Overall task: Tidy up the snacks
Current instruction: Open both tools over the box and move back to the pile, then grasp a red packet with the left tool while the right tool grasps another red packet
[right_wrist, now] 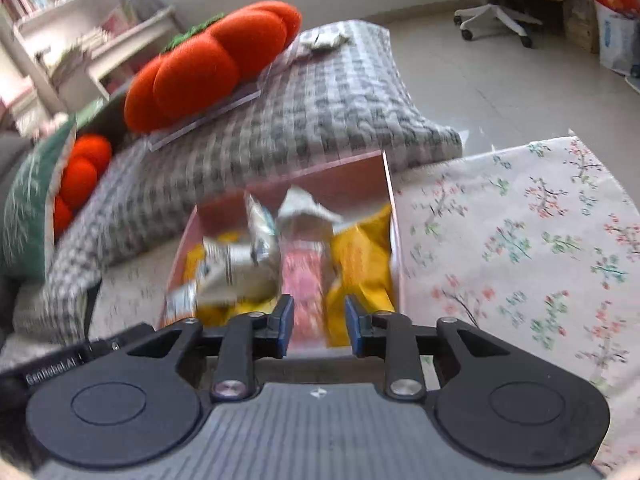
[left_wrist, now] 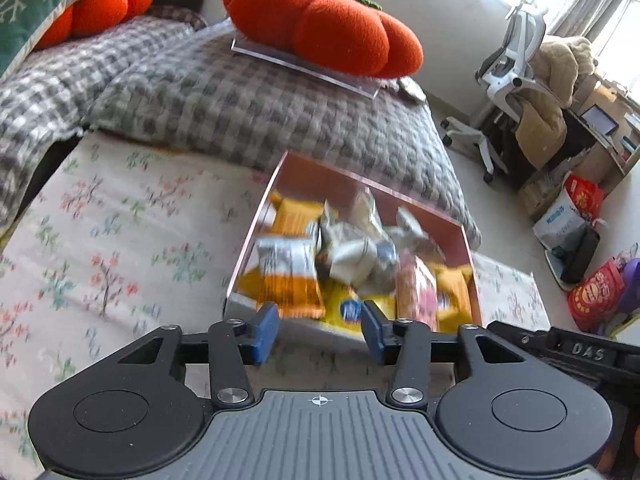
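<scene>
A clear pink-tinted box [left_wrist: 466, 240] [right_wrist: 394, 216] sits on a floral cloth and holds several snack packets. Among them are an orange-and-white packet [left_wrist: 288, 276], crumpled silver packets [left_wrist: 360, 252] [right_wrist: 240, 268], a pink packet [left_wrist: 416, 292] [right_wrist: 304, 276] and yellow packets [right_wrist: 360, 264]. My left gripper [left_wrist: 320, 334] hovers at the box's near wall, open, with nothing between its blue pads. My right gripper [right_wrist: 319, 328] hangs over the box's near end. Its jaws stand apart, and the pink packet shows in the gap below them, with neither pad pressing on it.
The floral cloth [left_wrist: 120, 248] [right_wrist: 520, 240] spreads beside the box. Behind it lies a grey checked blanket [left_wrist: 260, 104] with orange pumpkin cushions [left_wrist: 328, 20] [right_wrist: 208, 68], one on a clear sheet. An office chair [left_wrist: 516, 64] and bags [left_wrist: 596, 292] stand on the floor to the right.
</scene>
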The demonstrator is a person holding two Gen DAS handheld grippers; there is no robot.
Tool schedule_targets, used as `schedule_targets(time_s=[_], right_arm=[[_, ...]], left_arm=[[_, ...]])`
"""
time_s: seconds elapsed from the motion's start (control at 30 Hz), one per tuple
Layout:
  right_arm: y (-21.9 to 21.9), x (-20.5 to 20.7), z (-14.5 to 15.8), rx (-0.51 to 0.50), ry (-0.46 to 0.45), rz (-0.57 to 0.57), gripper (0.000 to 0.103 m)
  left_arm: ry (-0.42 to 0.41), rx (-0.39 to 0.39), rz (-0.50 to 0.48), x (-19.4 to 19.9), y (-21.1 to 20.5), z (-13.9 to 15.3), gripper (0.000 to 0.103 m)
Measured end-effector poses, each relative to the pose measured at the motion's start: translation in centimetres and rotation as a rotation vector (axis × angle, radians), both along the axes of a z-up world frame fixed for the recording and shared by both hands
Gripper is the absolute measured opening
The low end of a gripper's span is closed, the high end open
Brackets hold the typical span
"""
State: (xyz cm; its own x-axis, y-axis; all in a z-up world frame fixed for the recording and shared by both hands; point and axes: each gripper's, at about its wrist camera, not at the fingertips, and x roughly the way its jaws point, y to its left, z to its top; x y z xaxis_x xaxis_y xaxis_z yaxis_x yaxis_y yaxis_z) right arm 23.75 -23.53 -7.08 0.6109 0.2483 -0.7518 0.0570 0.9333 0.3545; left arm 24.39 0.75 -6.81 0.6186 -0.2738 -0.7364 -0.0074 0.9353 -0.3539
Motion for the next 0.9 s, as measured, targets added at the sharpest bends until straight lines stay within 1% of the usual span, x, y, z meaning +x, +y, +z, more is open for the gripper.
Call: schedule_targets(time_s=[0.1, 0.17, 0.23, 0.27, 0.3, 0.33, 0.4, 0.47, 0.53, 0.63, 0.7, 0.8, 0.9], right_arm=[[-0.2, -1.2, 0.3, -0.009, 0.037, 0.004, 0.033], [-0.4, -2.0, 0.6, -0.017, 0.067, 0.001, 0.034], [-0.4, -2.8, 0.9, -0.034, 0.094, 0.006, 0.040], [-0.3, -3.3, 1.1, -0.048, 0.105, 0.017, 0.049], [0.0, -3.6, 1.1, -0.066, 0.116, 0.036, 0.056], [0.3, -4.1, 1.1, -0.090, 0.129, 0.063, 0.057], [1.3, -4.9, 0.7, -0.143, 0.150, 0.134, 0.058], [2.1, -5.5, -0.2, -0.183, 0.174, 0.188, 0.058], [2.5, -5.8, -1.1, -0.202, 0.209, 0.211, 0.057], [2.6, -6.2, -1.9, -0.215, 0.231, 0.230, 0.057], [2.3, -6.5, -2.0, -0.200, 0.235, 0.227, 0.057], [1.8, -6.4, -1.9, -0.132, 0.244, 0.217, 0.057], [1.9, -6.3, -2.0, -0.066, 0.247, 0.227, 0.057]], left_arm=[[0.011, 0.019, -0.013, -1.3, -0.1, -0.1, 0.052], [0.017, 0.031, -0.017, -2.2, 0.1, -0.2, 0.057], [0.032, 0.049, -0.027, -2.9, 0.2, -0.4, 0.060], [0.045, 0.064, -0.037, -3.3, 0.1, -0.7, 0.062], [0.062, 0.081, -0.049, -3.7, 0.0, -1.1, 0.062], [0.083, 0.094, -0.060, -4.1, -0.2, -1.5, 0.062], [0.115, 0.093, -0.092, -4.7, -0.5, -2.3, 0.062], [0.131, 0.081, -0.121, -5.4, -0.7, -2.8, 0.062], [0.133, 0.095, -0.135, -6.0, -0.9, -3.0, 0.062], [0.139, 0.113, -0.132, -6.2, -1.1, -3.2, 0.062], [0.153, 0.098, -0.123, -6.0, -1.0, -3.5, 0.062], [0.171, 0.072, -0.118, -5.9, -1.2, -3.9, 0.062], [0.188, 0.074, -0.123, -5.9, -1.5, -4.5, 0.062]])
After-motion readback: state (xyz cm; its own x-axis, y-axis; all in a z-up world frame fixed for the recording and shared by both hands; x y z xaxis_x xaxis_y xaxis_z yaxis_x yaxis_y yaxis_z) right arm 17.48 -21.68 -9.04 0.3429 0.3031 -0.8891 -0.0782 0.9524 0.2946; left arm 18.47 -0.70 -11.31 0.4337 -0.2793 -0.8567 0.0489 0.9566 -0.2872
